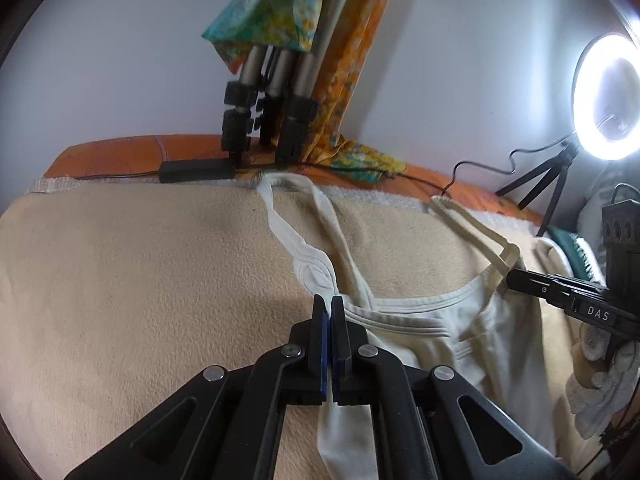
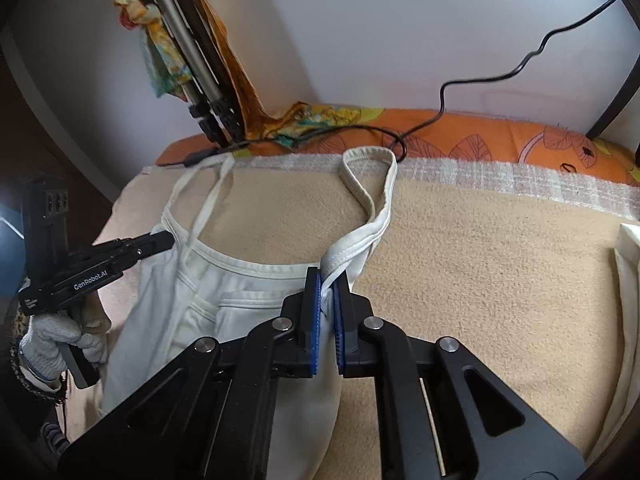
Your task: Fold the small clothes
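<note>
The white camisole (image 1: pixel 432 332) lies spread on the beige blanket (image 1: pixel 140 280) of the bed, its two straps reaching toward the wall. The left gripper (image 1: pixel 329 304) and the right gripper (image 2: pixel 328 280) each pinch one top corner where a strap begins, fingers pressed together on the cloth. The step seems to be the first fold; next, both corners probably must travel together and evenly so the cloth does not twist.
</note>
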